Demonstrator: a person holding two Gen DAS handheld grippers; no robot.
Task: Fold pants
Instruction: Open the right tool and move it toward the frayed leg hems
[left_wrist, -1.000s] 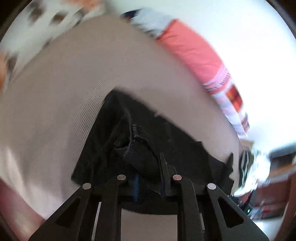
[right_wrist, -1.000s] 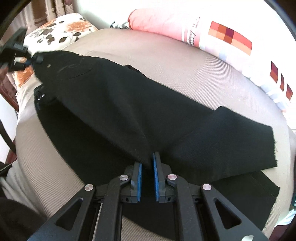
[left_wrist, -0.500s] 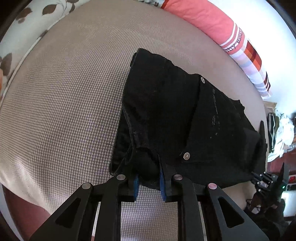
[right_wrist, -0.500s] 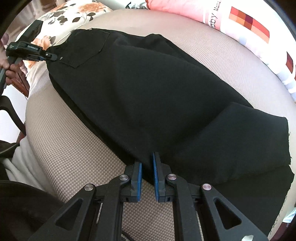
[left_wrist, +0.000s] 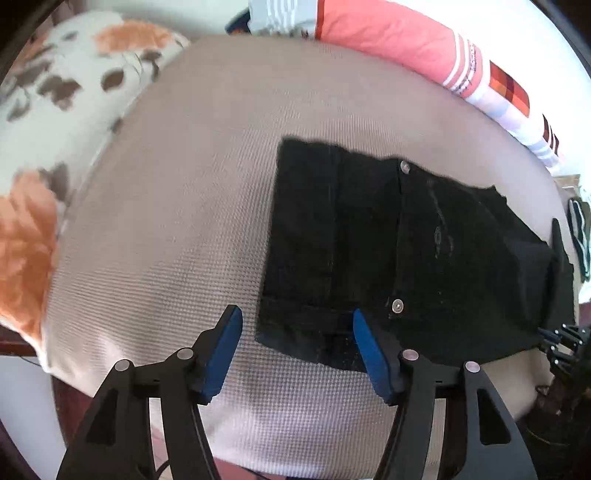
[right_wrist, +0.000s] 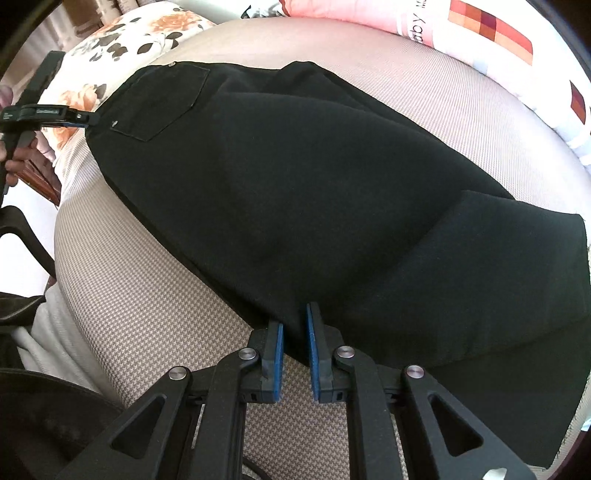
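the right hand-held gripper (right_wrist: 294, 334) sits at the near edge of the black pants (right_wrist: 314, 192), its blue pads (right_wrist: 313, 343) drawn close with a fold of the dark cloth caught between them, so it is pinching the near edge about midway along the garment; from there the pants run long across the beige bed cover (right_wrist: 147, 325), waist and back pocket (right_wrist: 162, 103) off to the far left, the leg ends doubled over to the right; the long axis lies crosswise to this gripper, not away from it; the left hand-held gripper (left_wrist: 297, 334) hangs over the waist end, its jaws having just been opening and now spread wide, with the near corner of the waistband (left_wrist: 306, 332) between the pads but not pressed by either; the pants (left_wrist: 399, 251) stretch away to its right, toward the other hand; judged from this, the next fold must carry one end along that axis, and the left hand is nearer the waist, the right nearer the middle and legs; beyond lie a floral pillow (left_wrist: 48, 122) and a pink pillow (left_wrist: 399, 40).
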